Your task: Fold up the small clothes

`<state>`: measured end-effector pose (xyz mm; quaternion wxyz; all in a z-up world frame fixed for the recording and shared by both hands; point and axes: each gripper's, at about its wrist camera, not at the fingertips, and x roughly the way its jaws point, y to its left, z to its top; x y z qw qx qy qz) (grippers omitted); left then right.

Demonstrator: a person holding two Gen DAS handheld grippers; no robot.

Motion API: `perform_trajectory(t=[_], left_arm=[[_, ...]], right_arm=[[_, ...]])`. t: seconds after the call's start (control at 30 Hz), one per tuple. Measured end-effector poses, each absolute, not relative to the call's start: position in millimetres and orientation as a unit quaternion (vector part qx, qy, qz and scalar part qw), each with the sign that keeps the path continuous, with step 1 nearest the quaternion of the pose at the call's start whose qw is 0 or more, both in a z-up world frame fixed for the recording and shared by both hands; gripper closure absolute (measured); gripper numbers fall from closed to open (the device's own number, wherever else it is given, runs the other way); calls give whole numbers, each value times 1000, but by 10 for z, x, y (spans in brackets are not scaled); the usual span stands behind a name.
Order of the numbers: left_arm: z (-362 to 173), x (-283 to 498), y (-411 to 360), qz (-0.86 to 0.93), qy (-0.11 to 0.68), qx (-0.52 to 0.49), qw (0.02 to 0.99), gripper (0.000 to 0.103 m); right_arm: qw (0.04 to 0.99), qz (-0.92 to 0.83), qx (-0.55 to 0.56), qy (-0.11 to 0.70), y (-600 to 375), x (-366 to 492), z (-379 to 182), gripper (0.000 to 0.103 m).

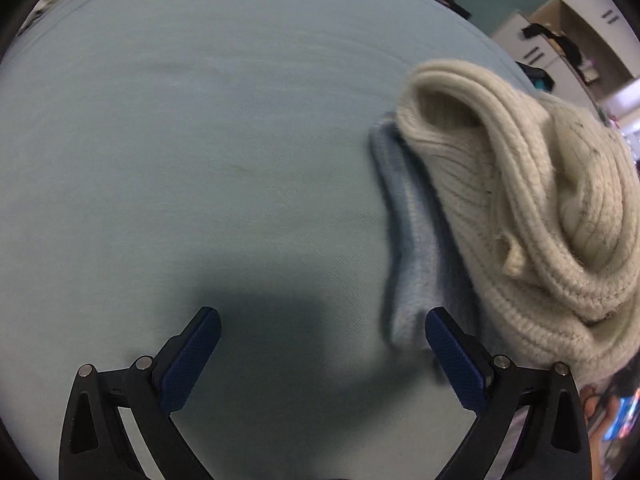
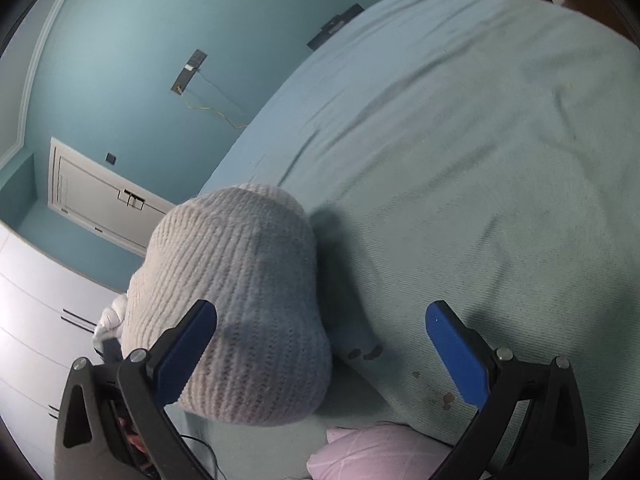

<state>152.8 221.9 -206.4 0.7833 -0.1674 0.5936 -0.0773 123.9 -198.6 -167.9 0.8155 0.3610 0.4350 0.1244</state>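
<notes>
A cream ribbed knit garment [image 1: 520,184] lies bunched on the pale blue bed sheet [image 1: 200,160], on top of a light blue knit piece [image 1: 412,240]. My left gripper [image 1: 322,356] is open and empty, low over the sheet, with its right finger beside the blue piece. In the right wrist view the cream knit [image 2: 248,312] sits as a rounded mound near the bed's edge. My right gripper [image 2: 320,352] is open and empty, with its left finger against the mound's near side.
A pink cloth [image 2: 372,452] lies at the near bed edge. Small dark spots [image 2: 440,396] mark the sheet. White drawers [image 2: 40,340] and a blue wall [image 2: 140,80] stand left of the bed. Cupboards [image 1: 560,40] stand at the far right.
</notes>
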Motion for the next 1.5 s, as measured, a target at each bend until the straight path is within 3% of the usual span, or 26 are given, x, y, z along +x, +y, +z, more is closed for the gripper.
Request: perform_trajectory(t=[0.3, 0.47, 0.5, 0.53, 0.57, 0.6, 0.63, 0.8, 0.83, 0.9, 0.93, 0.97, 1.17, 1.3, 1.5], left_arm=[[-2172, 1749, 2110, -150, 546, -260, 782, 0], [-2180, 1917, 1893, -153, 547, -195, 800, 1], [-2157, 1871, 1836, -156, 548, -178, 802, 6], [-2137, 1862, 1776, -173, 548, -161, 802, 25], [-2117, 1831, 1721, -189, 549, -160, 798, 54], [-2108, 1828, 1685, -208, 550, -169, 791, 66], [-2083, 1827, 1641, -212, 550, -169, 790, 71], [-1973, 1771, 1518, -169, 552, -136, 805, 69], [-1945, 1714, 1534, -151, 555, -130, 808, 64], [-1945, 1668, 1614, -125, 563, -128, 807, 36], [-1938, 1623, 1681, -116, 558, -138, 810, 13], [-1923, 1569, 1754, -113, 548, -152, 815, 0], [-2196, 1682, 1808, -137, 584, -171, 782, 0], [-2181, 1779, 1542, -140, 569, -123, 801, 0], [-2141, 1887, 1341, -158, 580, -115, 791, 1]], right_arm=[[807, 134, 374, 436, -2010, 1229, -1677, 1], [782, 155, 423, 432, -2097, 1269, -1689, 1], [779, 157, 431, 429, -2121, 1277, -1675, 1], [773, 164, 442, 425, -2148, 1287, -1660, 1], [764, 176, 454, 424, -2165, 1309, -1653, 1], [752, 191, 464, 427, -2168, 1357, -1657, 1], [744, 200, 467, 433, -2160, 1398, -1663, 1], [712, 236, 472, 464, -2111, 1592, -1705, 1], [712, 236, 474, 461, -2125, 1583, -1700, 1], [710, 240, 482, 454, -2152, 1531, -1700, 1], [709, 243, 484, 452, -2146, 1512, -1710, 1], [709, 245, 482, 453, -2132, 1493, -1724, 1], [712, 243, 458, 474, -1961, 1535, -1813, 1], [705, 250, 468, 471, -2008, 1579, -1817, 1], [638, 282, 520, 493, -2041, 1712, -2062, 1]])
